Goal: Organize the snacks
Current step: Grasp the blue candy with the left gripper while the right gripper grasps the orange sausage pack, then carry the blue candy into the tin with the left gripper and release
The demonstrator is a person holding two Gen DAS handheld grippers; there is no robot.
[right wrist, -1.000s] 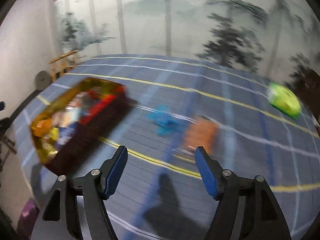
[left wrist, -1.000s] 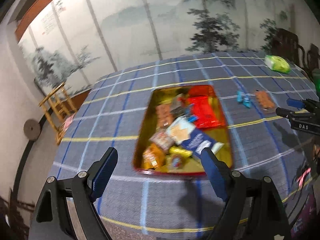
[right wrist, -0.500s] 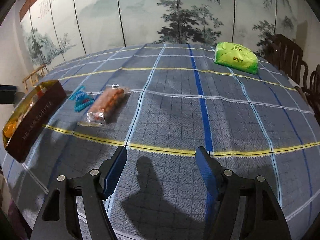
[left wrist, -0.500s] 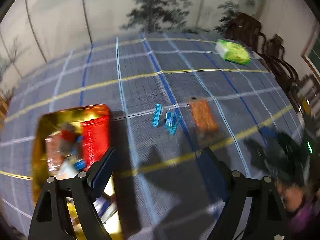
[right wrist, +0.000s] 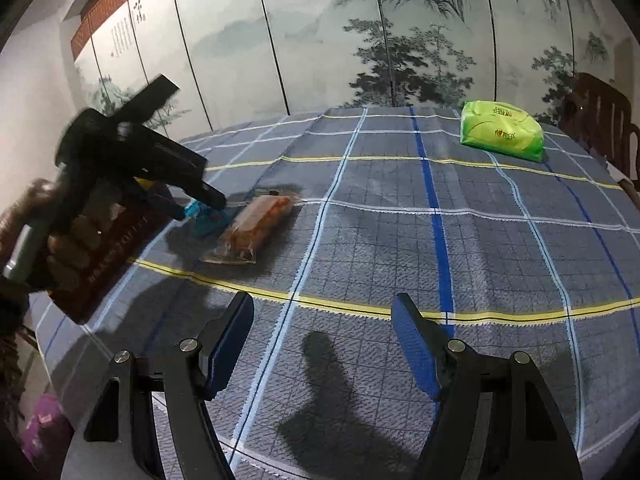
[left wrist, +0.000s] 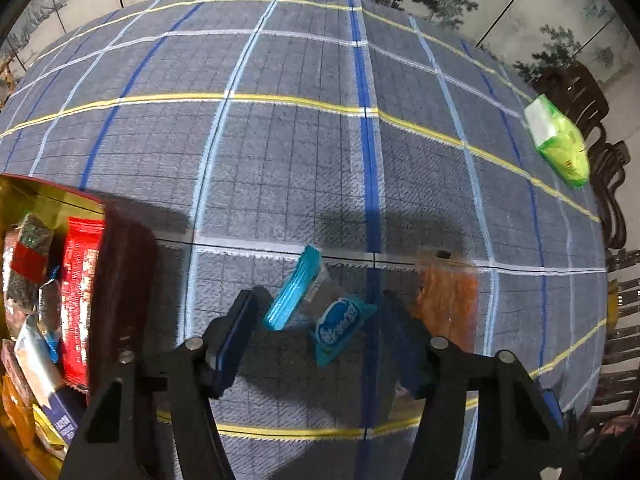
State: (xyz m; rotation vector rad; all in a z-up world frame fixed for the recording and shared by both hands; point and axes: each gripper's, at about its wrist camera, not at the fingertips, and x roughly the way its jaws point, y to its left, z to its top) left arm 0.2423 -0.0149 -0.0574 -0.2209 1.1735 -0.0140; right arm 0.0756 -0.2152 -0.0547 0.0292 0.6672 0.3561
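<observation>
Two small blue snack packets [left wrist: 320,312] lie on the checked tablecloth, with an orange snack bag [left wrist: 446,300] to their right. My left gripper [left wrist: 324,332] is open and hovers just above the blue packets, its fingers either side of them. A gold tray with red walls [left wrist: 120,264], full of snacks, sits at the left. In the right wrist view the left gripper [right wrist: 200,204] reaches over the blue packets [right wrist: 208,220] next to the orange bag [right wrist: 256,228]. My right gripper [right wrist: 322,344] is open and empty above bare cloth near the table's front.
A green tissue pack [right wrist: 502,130] lies at the far right of the round table [right wrist: 400,240], also in the left wrist view [left wrist: 560,140]. Dark wooden chairs [left wrist: 608,184] stand along the right edge. A painted folding screen [right wrist: 320,40] is behind.
My left gripper has swung right from over the tray and come down close over the blue packets. The right gripper has turned to face the table's right side, and the left gripper entered its view.
</observation>
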